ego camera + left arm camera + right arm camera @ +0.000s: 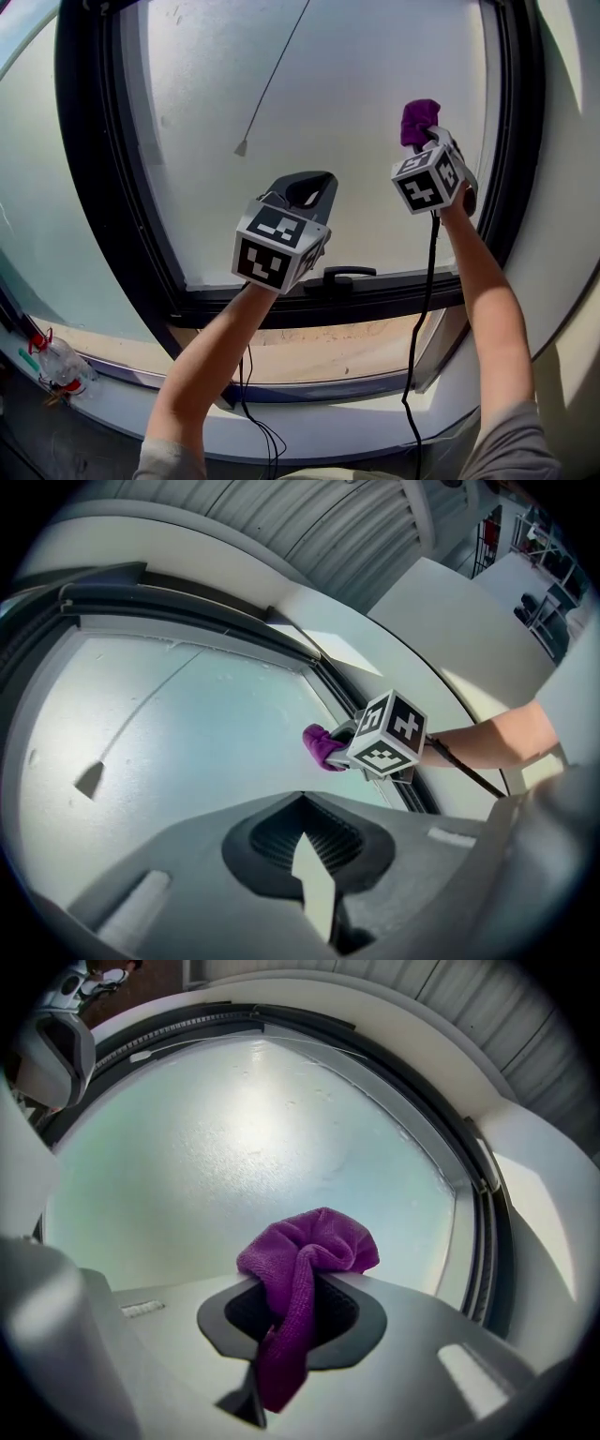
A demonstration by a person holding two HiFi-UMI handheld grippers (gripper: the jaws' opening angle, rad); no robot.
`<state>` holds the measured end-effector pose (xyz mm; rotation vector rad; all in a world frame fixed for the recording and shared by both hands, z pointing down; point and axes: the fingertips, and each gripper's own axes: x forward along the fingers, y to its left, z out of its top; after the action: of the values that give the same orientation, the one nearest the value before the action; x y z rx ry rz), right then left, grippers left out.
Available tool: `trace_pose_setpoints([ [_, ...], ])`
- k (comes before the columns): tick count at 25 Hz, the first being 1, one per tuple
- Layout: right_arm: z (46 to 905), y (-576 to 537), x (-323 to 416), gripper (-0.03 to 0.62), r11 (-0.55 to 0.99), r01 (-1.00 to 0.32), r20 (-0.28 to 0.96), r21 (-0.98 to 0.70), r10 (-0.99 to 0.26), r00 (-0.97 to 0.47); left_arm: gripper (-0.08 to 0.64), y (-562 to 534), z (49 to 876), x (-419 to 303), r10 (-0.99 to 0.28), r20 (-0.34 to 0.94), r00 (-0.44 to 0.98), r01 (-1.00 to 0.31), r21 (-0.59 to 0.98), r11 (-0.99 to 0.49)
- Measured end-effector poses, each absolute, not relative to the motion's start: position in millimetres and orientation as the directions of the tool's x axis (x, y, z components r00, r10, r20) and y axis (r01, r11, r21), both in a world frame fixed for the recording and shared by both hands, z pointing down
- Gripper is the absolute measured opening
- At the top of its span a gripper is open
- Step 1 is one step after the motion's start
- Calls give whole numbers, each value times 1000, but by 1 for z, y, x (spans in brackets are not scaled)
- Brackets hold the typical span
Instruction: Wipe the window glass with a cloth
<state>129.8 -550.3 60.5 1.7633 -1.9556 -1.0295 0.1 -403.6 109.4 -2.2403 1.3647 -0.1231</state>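
black window frame [91, 202], white sunlit wall [570, 141]

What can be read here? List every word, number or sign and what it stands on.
No readable text anywhere.
The left cube and right cube carry only black-and-white square patterns, not letters.
Bottle at lower left: any print is too small to read.

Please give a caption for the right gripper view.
Right gripper, shut on a purple cloth, faces the window glass.
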Motion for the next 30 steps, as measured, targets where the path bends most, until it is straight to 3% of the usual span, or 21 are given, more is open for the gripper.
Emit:
trace_pose_setpoints([
  [15, 68, -500, -37, 92, 130, -681, -206, 721, -898, -390, 0, -373, 120, -137, -939, -167, 302, -866, -459, -197],
  [30, 76, -460, -171, 92, 223, -611, -176, 760, -834, -523, 0, -320, 121, -233, -960, -187, 208, -880, -464, -101],
])
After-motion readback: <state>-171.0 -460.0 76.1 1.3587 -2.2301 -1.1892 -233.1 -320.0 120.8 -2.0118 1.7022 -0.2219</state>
